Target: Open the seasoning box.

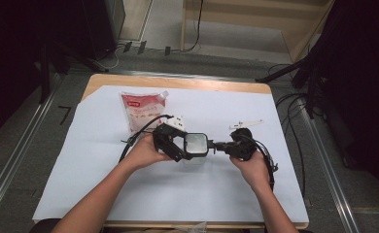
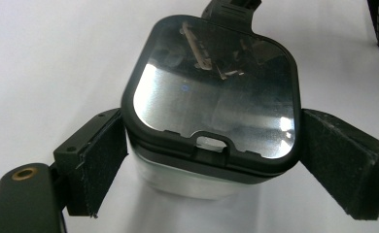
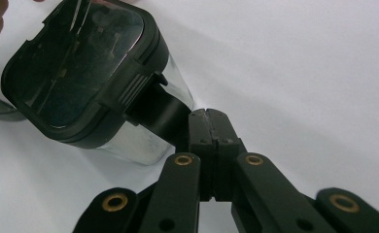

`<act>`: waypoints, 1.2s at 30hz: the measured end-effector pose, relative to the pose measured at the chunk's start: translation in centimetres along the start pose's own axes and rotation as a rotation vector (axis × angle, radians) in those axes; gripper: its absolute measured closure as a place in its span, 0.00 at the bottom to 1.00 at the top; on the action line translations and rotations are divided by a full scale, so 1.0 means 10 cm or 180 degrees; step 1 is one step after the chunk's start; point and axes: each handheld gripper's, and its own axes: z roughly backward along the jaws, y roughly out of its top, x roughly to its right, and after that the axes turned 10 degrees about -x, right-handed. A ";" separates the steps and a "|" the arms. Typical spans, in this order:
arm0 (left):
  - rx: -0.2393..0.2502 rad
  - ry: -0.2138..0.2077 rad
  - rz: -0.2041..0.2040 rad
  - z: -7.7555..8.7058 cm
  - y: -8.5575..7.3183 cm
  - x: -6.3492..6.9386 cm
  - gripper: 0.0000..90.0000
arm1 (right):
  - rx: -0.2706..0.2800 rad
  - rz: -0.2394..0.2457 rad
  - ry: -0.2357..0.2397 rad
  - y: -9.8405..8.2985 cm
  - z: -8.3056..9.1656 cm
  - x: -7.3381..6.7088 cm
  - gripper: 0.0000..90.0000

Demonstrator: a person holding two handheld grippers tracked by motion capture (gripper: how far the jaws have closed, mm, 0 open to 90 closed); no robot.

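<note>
A squarish metal container (image 1: pixel 196 144) (image 2: pixel 212 97) (image 3: pixel 76 68) with a black-rimmed, glossy lid sits at the middle of the white sheet. My left gripper (image 1: pixel 190 147) (image 2: pixel 212 160) comes in from the left and is shut on it, one pad pressed against each side wall. My right gripper (image 1: pixel 220 145) (image 3: pixel 207 116) reaches in from the right with its jaws shut together. Its tips rest against the black latch flap (image 3: pixel 161 111) that hangs off the lid's right edge. Whether the flap is pinched between the pads I cannot tell.
A red and white pouch (image 1: pixel 141 110) lies flat at the back left of the white sheet (image 1: pixel 105 184), behind my left hand. The wooden tabletop (image 1: pixel 178 82) shows along the far edge. Cables (image 1: pixel 294 111) trail on the floor to the right.
</note>
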 end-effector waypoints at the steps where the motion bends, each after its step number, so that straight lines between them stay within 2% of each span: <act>1: -0.0024 0.0003 -0.0016 -0.01 0.00 0.00 0.15 | 0.0000 -0.0008 0.0001 0.00 0.00 0.00 1.00; 3: -0.0077 0.0006 -0.0031 -0.05 0.01 -0.01 0.15 | 0.0000 -0.0027 0.0003 0.00 -0.01 0.00 1.00; 8: -0.0038 -0.0003 -0.0075 -0.10 0.02 -0.02 0.15 | -0.0009 -0.0056 -0.0010 0.00 -0.01 -0.01 1.00; 12: -0.0046 0.0037 -0.0176 -0.10 0.04 -0.01 0.16 | -0.0007 -0.0063 -0.0019 0.00 -0.03 0.00 1.00; 16: -0.0109 0.0031 -0.0199 -0.09 0.06 -0.02 0.16 | -0.0010 -0.0075 -0.0025 0.00 -0.05 0.00 1.00; 17: -0.0081 0.0077 -0.0208 -0.10 0.06 0.00 0.17 | -0.0008 -0.0077 -0.0028 0.00 -0.05 0.00 1.00; 19: -0.0114 0.0092 -0.0258 -0.08 0.07 0.00 0.17 | -0.0003 -0.0078 -0.0026 0.00 -0.05 0.00 1.00; 21: -0.0082 0.0083 -0.0277 -0.07 0.07 0.00 0.17 | 0.0001 -0.0071 -0.0026 0.00 -0.05 0.01 1.00; 27: -0.0030 0.0067 -0.0291 0.00 0.07 0.00 0.19 | 0.0098 -0.0068 0.0009 0.00 -0.01 0.01 1.00; 36: -0.0033 0.0112 -0.0310 0.00 0.08 0.02 0.19 | 0.0062 -0.0098 0.0015 0.00 -0.02 0.01 1.00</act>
